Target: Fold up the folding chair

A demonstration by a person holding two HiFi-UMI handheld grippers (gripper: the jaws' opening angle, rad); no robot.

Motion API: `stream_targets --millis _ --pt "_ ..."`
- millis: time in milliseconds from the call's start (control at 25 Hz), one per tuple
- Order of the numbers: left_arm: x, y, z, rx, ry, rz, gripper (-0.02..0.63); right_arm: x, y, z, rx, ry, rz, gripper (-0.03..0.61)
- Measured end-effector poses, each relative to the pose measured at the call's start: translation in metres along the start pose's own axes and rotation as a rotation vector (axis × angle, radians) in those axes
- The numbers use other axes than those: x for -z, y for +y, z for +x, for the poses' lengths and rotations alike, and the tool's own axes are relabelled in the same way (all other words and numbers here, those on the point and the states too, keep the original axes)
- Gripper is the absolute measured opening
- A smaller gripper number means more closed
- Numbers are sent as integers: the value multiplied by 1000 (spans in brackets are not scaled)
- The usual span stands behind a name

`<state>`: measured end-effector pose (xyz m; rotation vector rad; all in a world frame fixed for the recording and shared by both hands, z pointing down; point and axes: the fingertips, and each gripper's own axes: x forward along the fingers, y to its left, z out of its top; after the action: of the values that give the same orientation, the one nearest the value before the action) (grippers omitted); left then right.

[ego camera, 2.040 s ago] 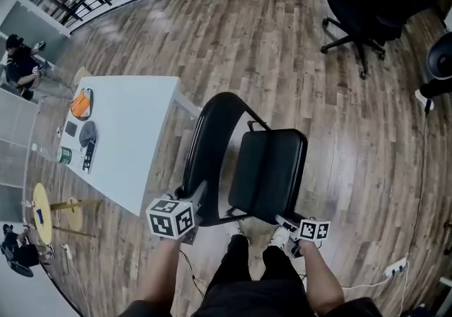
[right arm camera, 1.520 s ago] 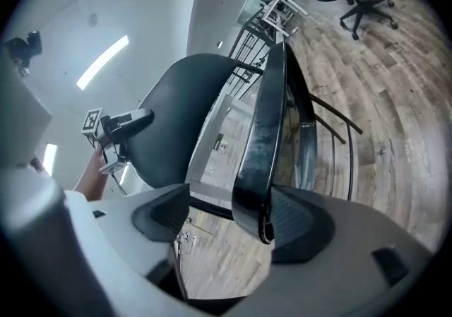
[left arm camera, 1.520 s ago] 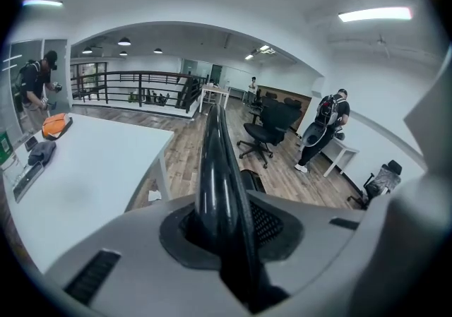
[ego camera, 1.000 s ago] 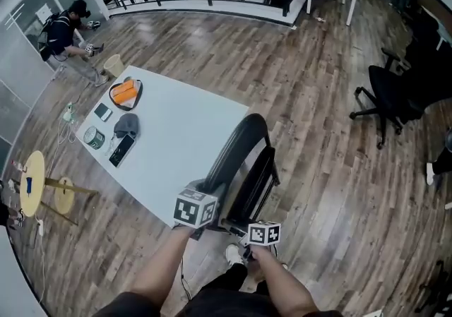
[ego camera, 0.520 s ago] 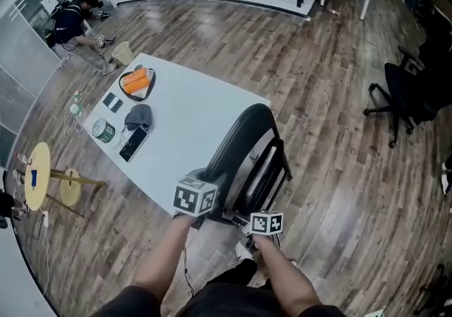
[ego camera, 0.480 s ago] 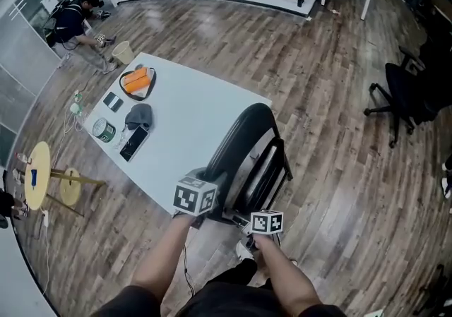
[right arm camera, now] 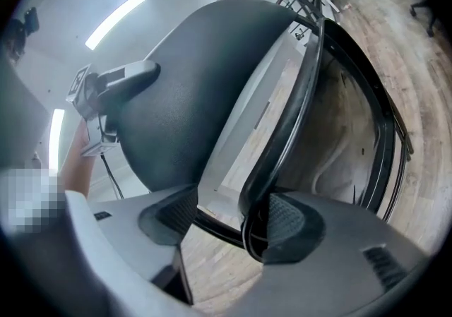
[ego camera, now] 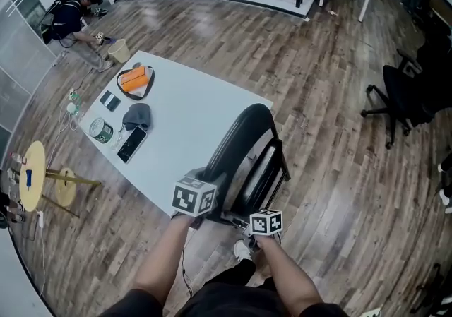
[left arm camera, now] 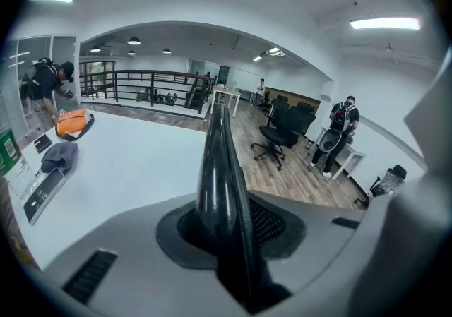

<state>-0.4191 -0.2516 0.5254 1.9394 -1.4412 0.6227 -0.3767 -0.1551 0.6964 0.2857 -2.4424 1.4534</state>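
The black folding chair (ego camera: 247, 146) stands nearly flat beside the white table (ego camera: 191, 107), its seat swung up against the backrest. My left gripper (ego camera: 208, 188) holds the backrest's rounded rim (left arm camera: 220, 167). The rim fills the gap between the pads of that left gripper (left arm camera: 226, 238), and the jaws are easing open. My right gripper (ego camera: 248, 224) is at the chair's lower edge. In the right gripper view, a black frame tube (right arm camera: 282, 146) lies against one pad of the right gripper (right arm camera: 222, 220). A gap shows at the other pad while the jaws are closing.
On the table lie an orange bag (ego camera: 135, 80), a grey cap (ego camera: 137, 116), a phone (ego camera: 132, 143) and a can (ego camera: 101, 130). A black office chair (ego camera: 402, 97) stands at the right. A person (ego camera: 67, 15) crouches far left by the railing. Wooden floor surrounds the chair.
The seat, open two seconds ago, has swung up against the backrest. Both grippers came closer together beside the table. In the last half second almost nothing shifted.
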Motion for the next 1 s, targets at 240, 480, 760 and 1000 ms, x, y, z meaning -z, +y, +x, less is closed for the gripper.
stream_targets --millis 240,480,760,1000 --pt "-8 14 -39 -78 -102 97 261 -7 -5 -30 139 -53 -113 289" --pt "-5 -17 -107 -97 -275 52 234 -36 16 -128 325 -299 -287 287" --pt "14 -145 -126 9 -475 48 50 -18 82 -274 382 -525 -446 164" --pt "48 -268 -122 107 -490 106 5 21 129 -403 606 -672 -625 15"
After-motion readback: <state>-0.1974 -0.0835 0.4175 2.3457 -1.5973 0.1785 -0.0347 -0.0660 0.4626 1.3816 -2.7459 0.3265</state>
